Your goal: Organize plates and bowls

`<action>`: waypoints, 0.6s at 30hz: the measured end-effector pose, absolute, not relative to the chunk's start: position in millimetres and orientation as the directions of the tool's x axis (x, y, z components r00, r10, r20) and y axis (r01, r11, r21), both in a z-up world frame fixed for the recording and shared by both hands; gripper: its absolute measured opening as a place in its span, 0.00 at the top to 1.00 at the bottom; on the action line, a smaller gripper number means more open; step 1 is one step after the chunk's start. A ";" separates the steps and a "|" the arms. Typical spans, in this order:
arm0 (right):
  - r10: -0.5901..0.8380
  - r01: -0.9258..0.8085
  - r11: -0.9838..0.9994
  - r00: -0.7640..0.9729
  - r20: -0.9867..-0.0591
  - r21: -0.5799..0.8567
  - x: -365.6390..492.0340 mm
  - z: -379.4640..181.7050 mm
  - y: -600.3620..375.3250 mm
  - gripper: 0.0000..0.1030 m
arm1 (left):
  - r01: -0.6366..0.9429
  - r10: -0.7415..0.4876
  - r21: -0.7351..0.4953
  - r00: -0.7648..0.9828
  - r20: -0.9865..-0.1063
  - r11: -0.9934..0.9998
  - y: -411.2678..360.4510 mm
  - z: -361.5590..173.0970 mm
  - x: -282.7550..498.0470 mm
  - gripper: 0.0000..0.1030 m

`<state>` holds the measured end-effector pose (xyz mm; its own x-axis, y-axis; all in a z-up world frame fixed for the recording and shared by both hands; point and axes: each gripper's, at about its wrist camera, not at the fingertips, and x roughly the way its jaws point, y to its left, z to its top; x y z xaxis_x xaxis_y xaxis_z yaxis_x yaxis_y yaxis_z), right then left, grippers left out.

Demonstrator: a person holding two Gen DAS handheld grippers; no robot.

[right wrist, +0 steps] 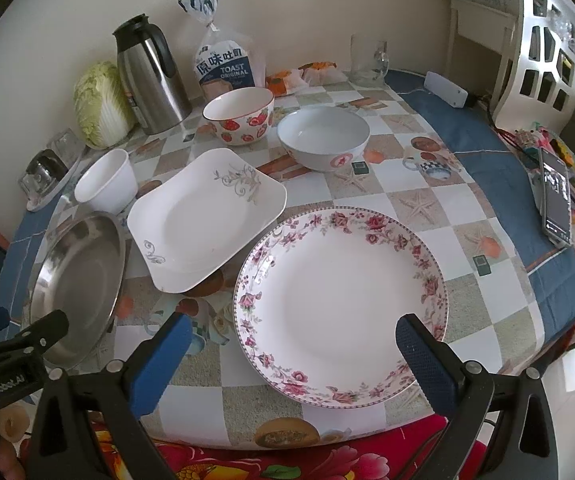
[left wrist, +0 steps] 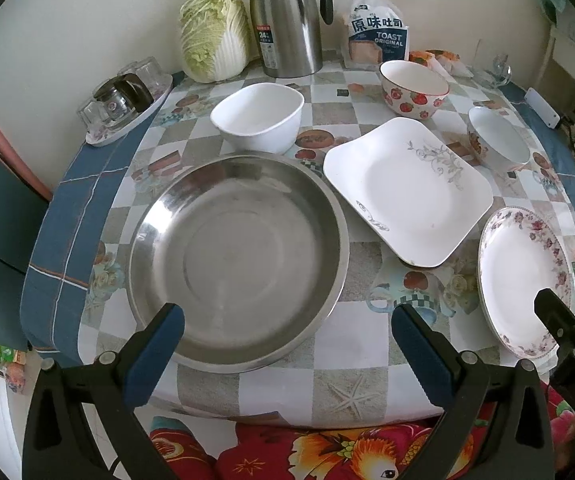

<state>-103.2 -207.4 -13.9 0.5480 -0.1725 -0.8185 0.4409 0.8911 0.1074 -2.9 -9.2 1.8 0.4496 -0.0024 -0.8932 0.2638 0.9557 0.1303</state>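
Both grippers are hovering at the near edge of the tabletop (left wrist: 371, 344), and nothing is being gripped yet. The left gripper (left wrist: 287, 344) is facing the wide round stainless-steel pan (left wrist: 239, 256), its jaws spread wide and empty, the blue pads flanking the pan's near rim. The right gripper (right wrist: 293, 354) is doing the same over the round white plate with a pink floral border (right wrist: 339, 304), jaws wide apart and holding nothing, one pad already hanging over the plate's near-right rim.

Between those two pieces the square white plate with grey scrollwork (right wrist: 207, 216) is lying flat, its near corner looking as if it is riding just over the floral plate's edge, though I cannot be sure they are touching. Behind it the bowls are standing separately: the plain white squarish bowl (left wrist: 257, 118) just behind the pan, the strawberry-patterned bowl (right wrist: 239, 120) further back, and the white bowl with a red emblem (right wrist: 323, 136) to its right.

Everything is spread out singly, so the sorting looks barely begun. Each gripper seems lined up on the flat piece nearest it, probably to start a stack of plates. Those thin rims are sitting flush on the cloth, so getting a pad underneath could be awkward.
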 end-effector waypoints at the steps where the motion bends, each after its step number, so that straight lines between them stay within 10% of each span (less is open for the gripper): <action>1: -0.172 0.441 0.891 0.548 -0.818 0.108 -103.2 -13.7 -207.1 0.00 | 0.264 -0.002 0.130 0.448 -0.894 0.956 -9.3 1.5 -2.6 0.00; 18: -0.169 0.441 0.890 0.551 -0.818 0.113 -103.3 -12.9 -206.7 0.00 | 0.265 0.005 0.136 0.441 -0.898 0.954 -8.3 0.4 -0.7 0.00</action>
